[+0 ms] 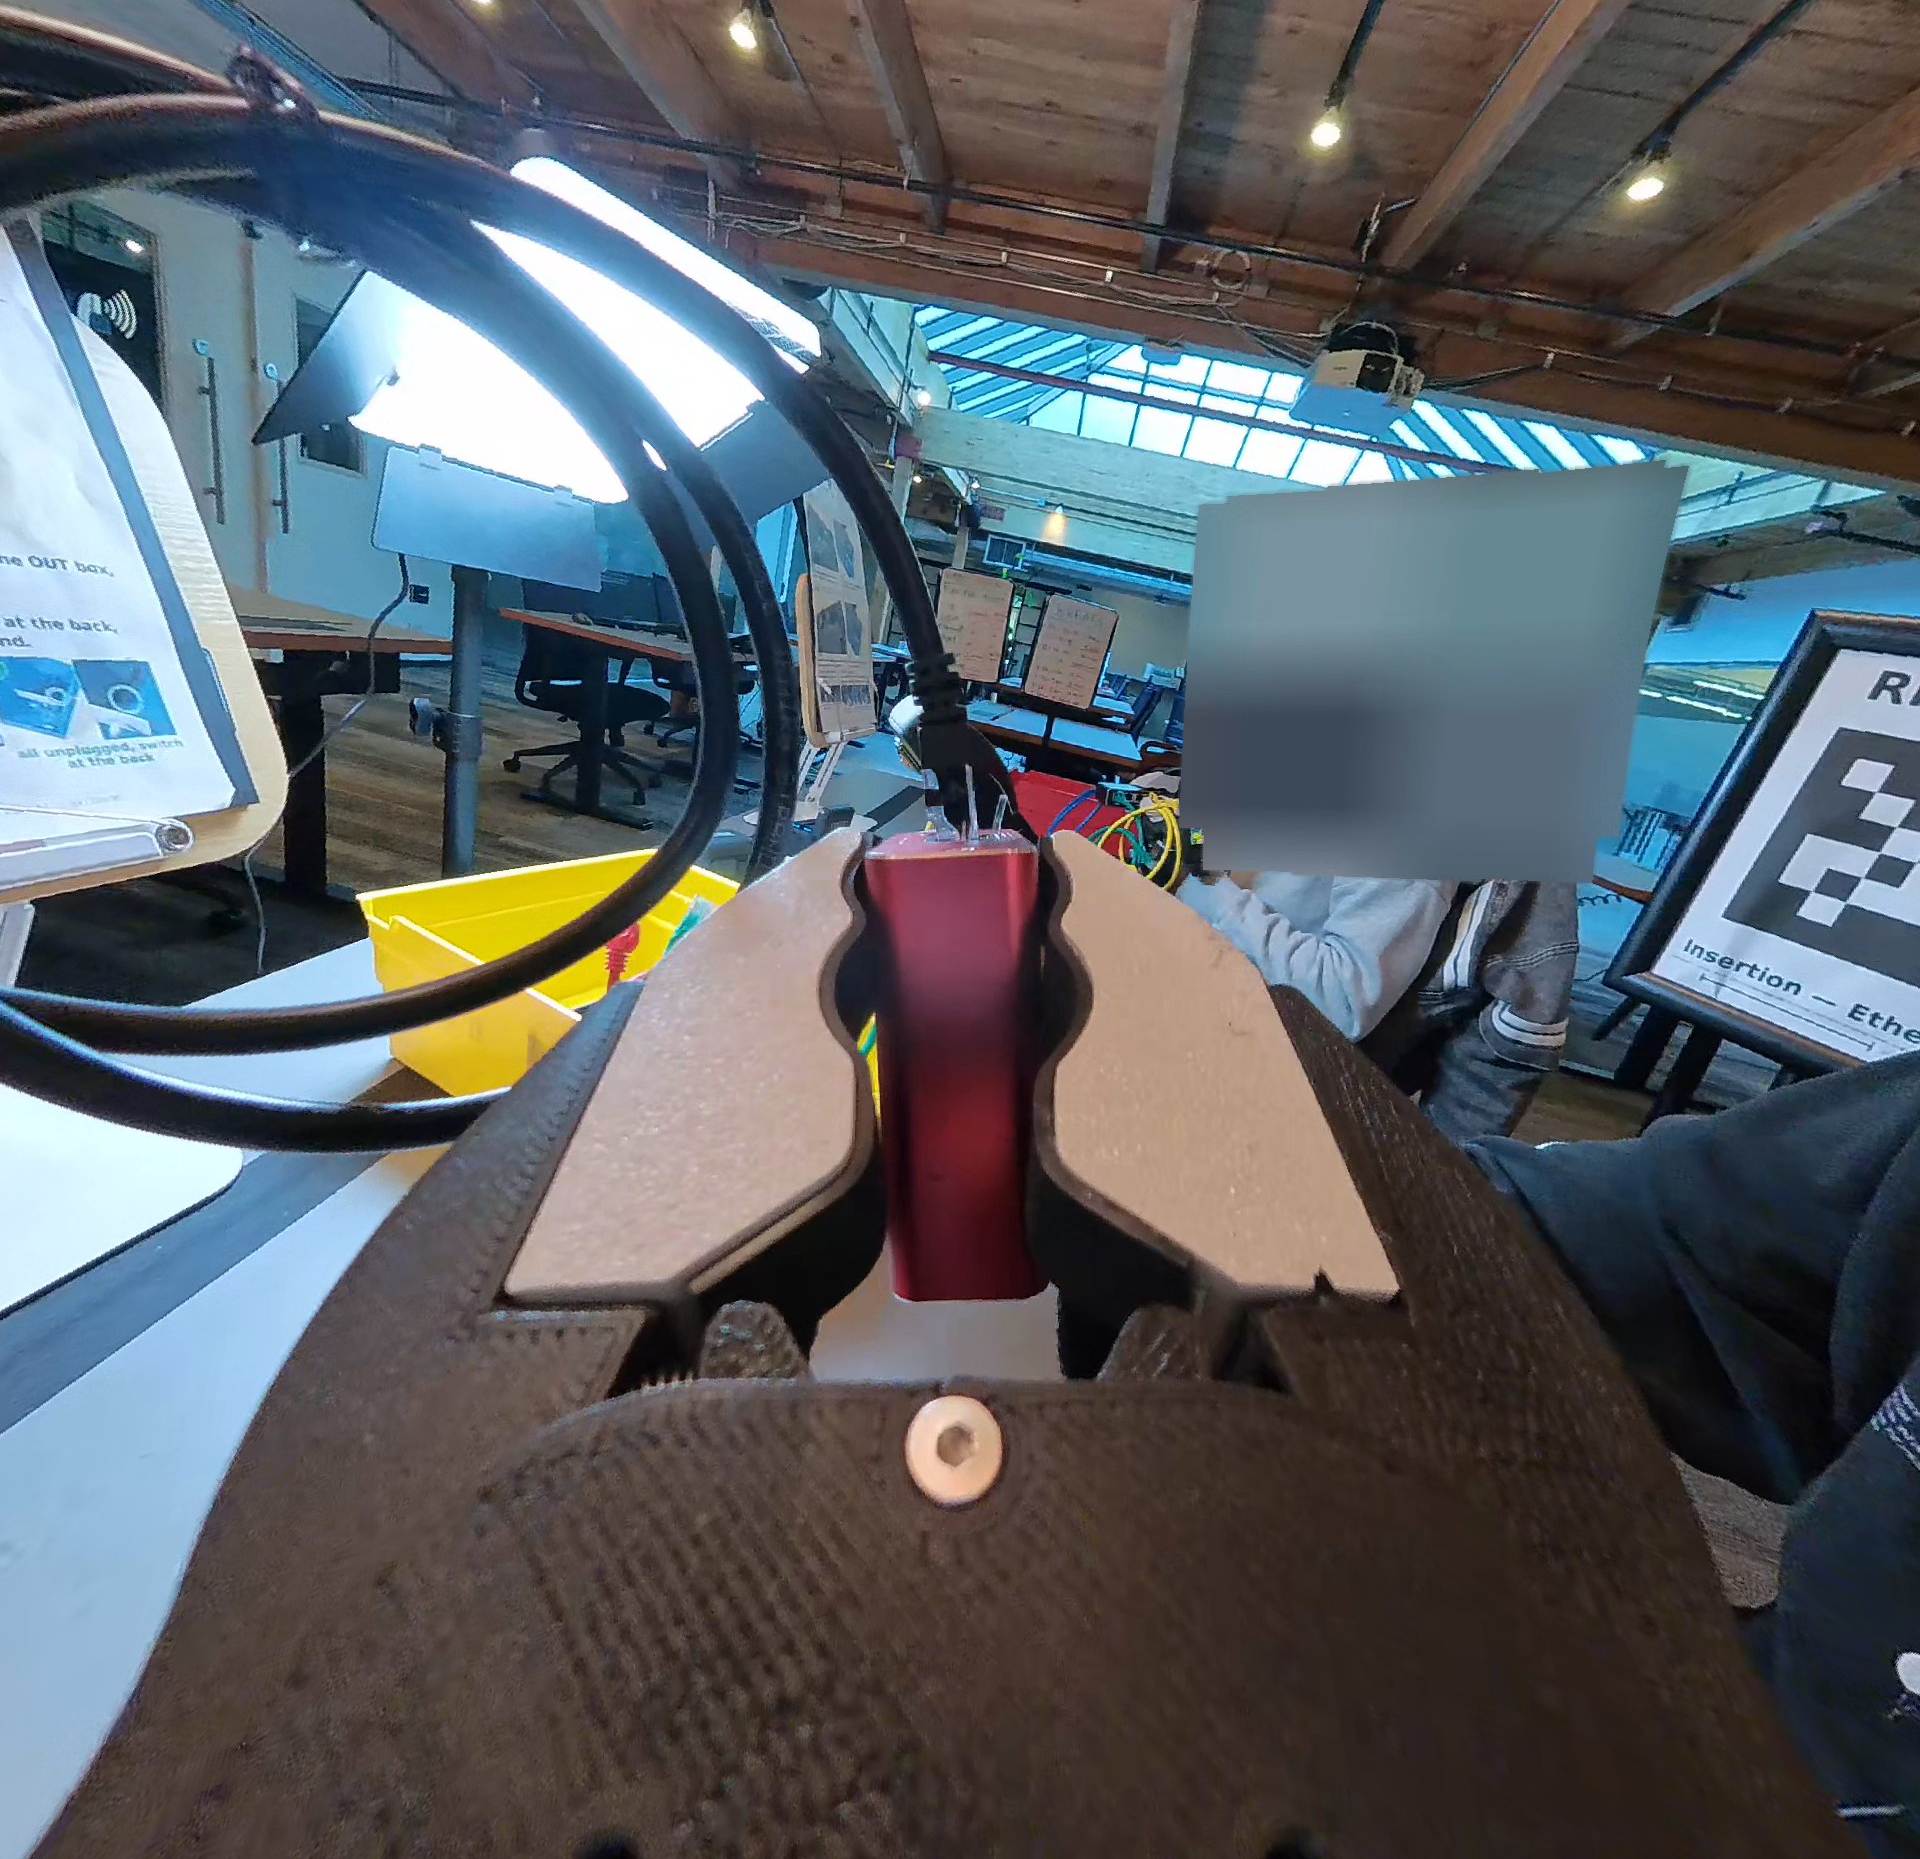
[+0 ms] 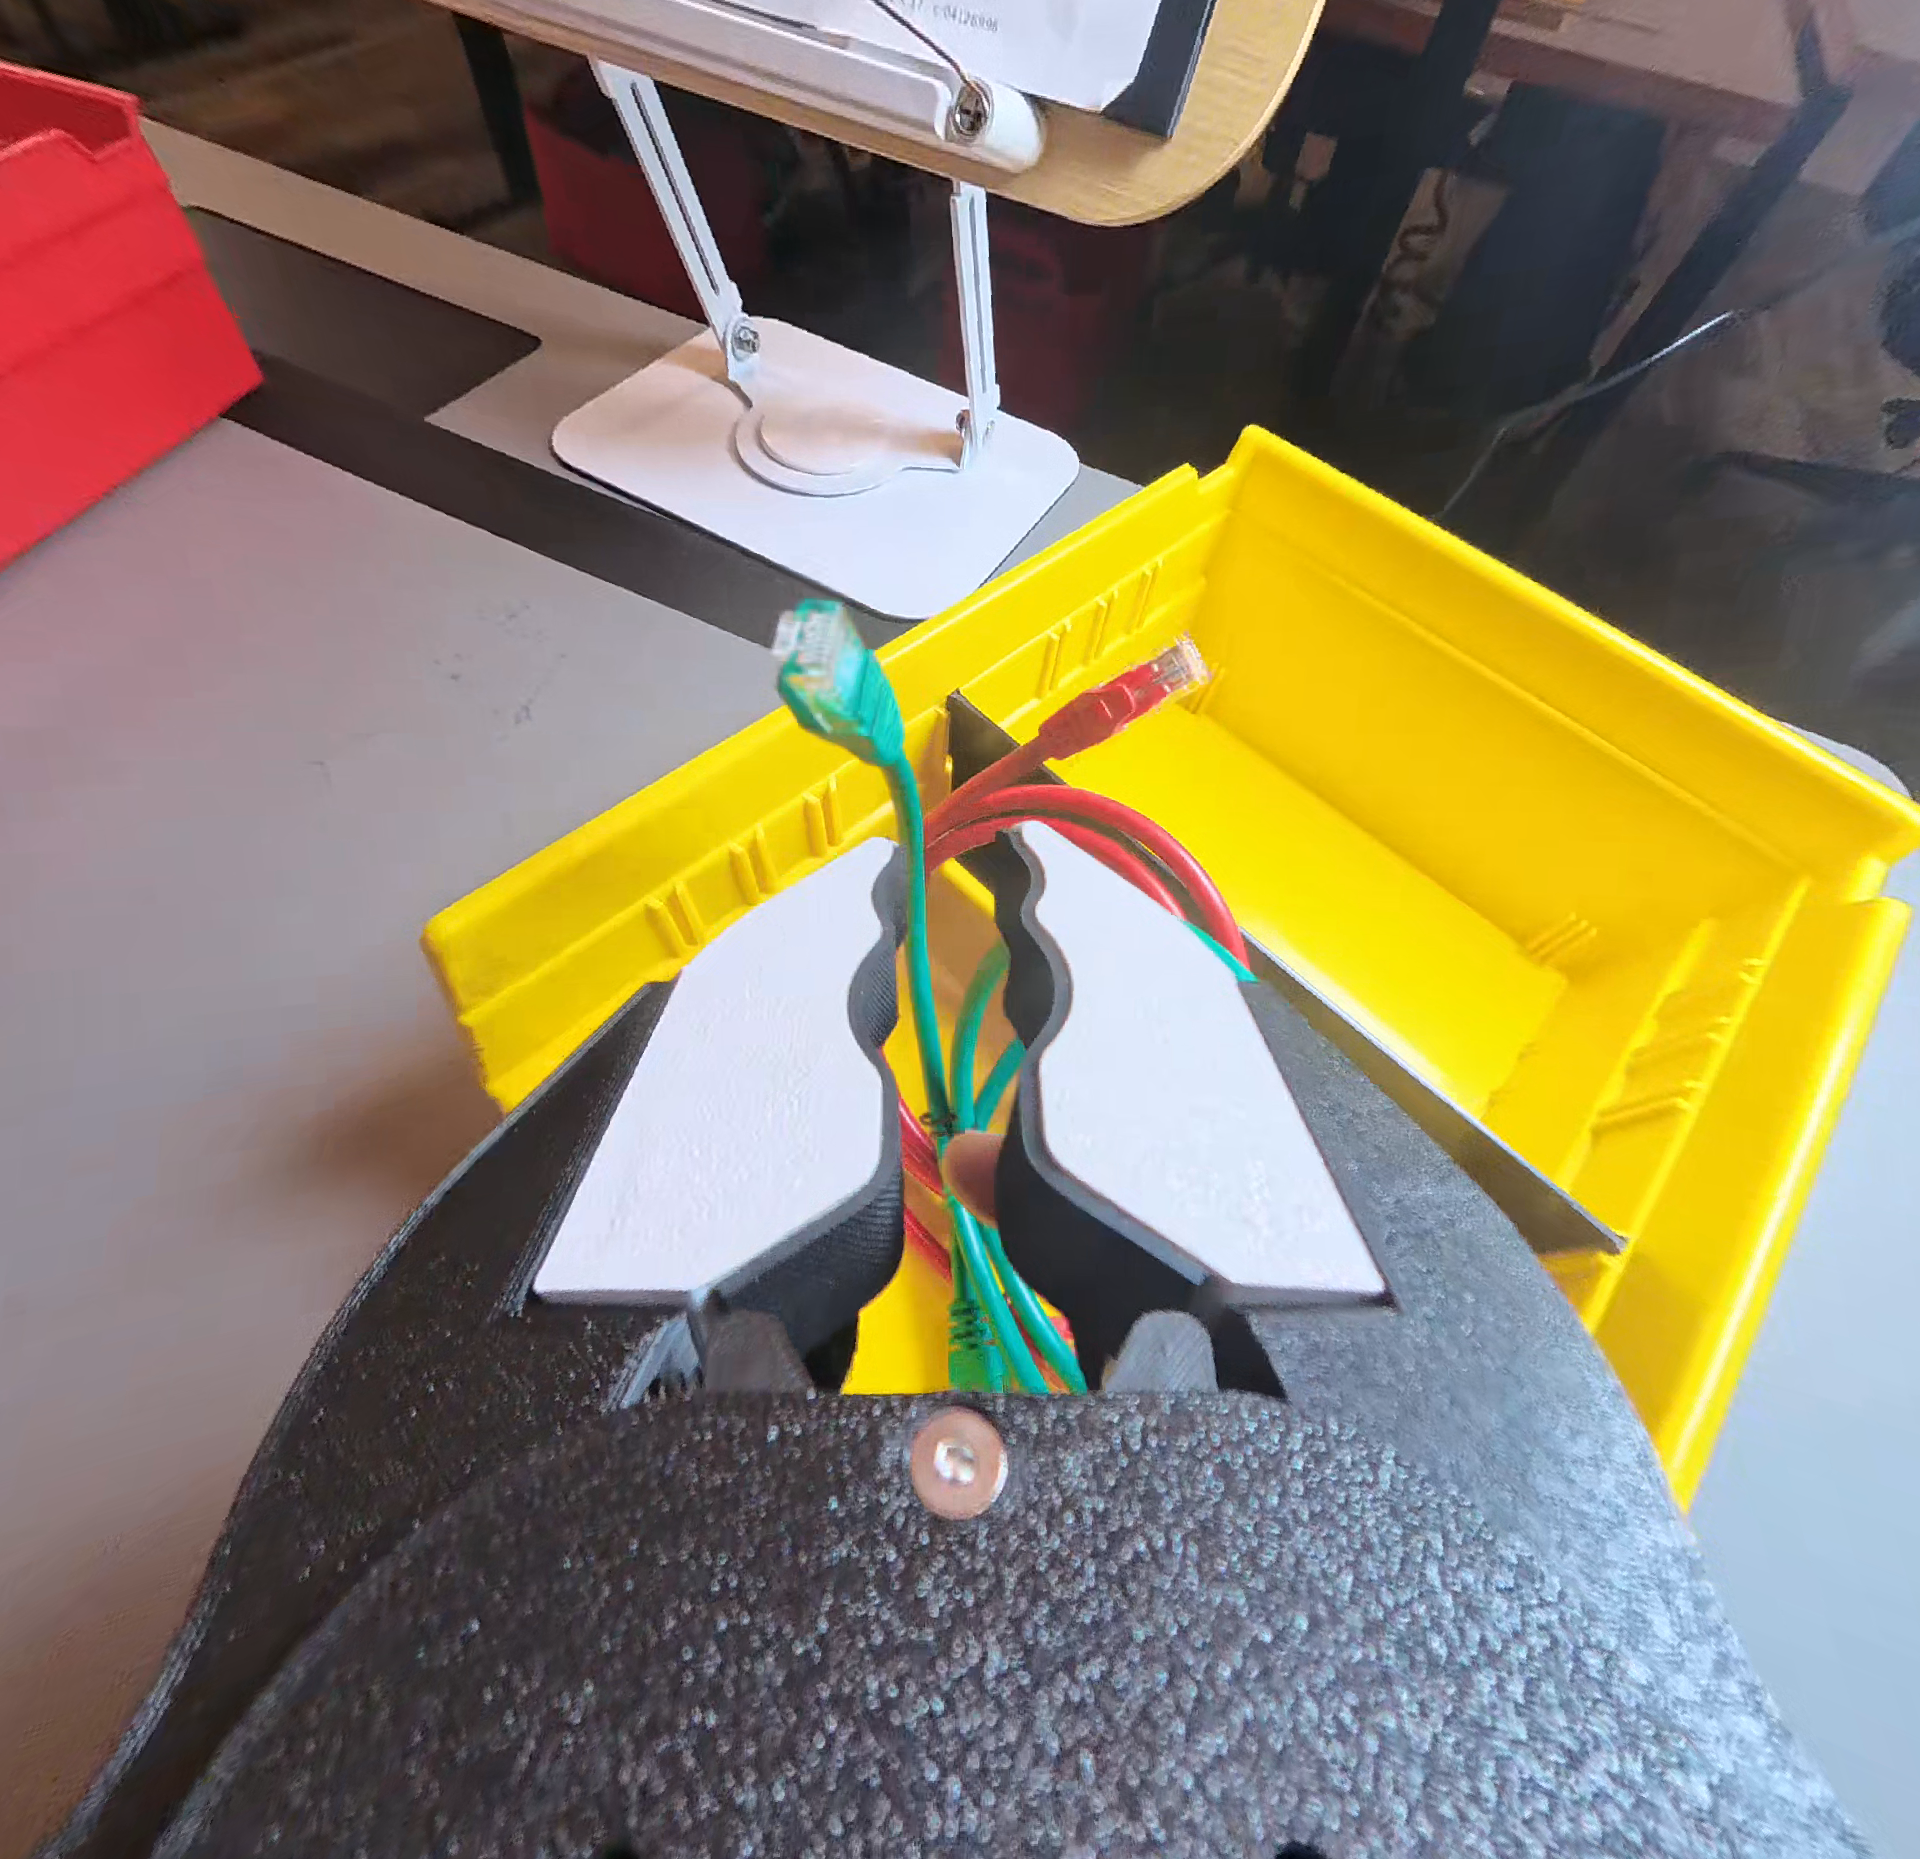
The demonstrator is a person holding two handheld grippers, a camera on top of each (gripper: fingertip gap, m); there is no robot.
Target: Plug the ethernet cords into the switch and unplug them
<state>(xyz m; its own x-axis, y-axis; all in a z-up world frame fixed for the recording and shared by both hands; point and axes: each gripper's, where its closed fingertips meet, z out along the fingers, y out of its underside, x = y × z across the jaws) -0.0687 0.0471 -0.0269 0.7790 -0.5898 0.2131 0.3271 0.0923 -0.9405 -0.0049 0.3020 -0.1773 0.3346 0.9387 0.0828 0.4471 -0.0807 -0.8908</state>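
The left gripper (image 1: 951,853) pinches the red switch (image 1: 956,1071) upright, black cord (image 1: 717,604) leaving at 12 o'clock, while the right gripper (image 2: 951,853), part spread over the yellow bin (image 2: 1455,687), loosely straddles the green cord (image 2: 914,936), plug (image 2: 826,666) at 11 o'clock.
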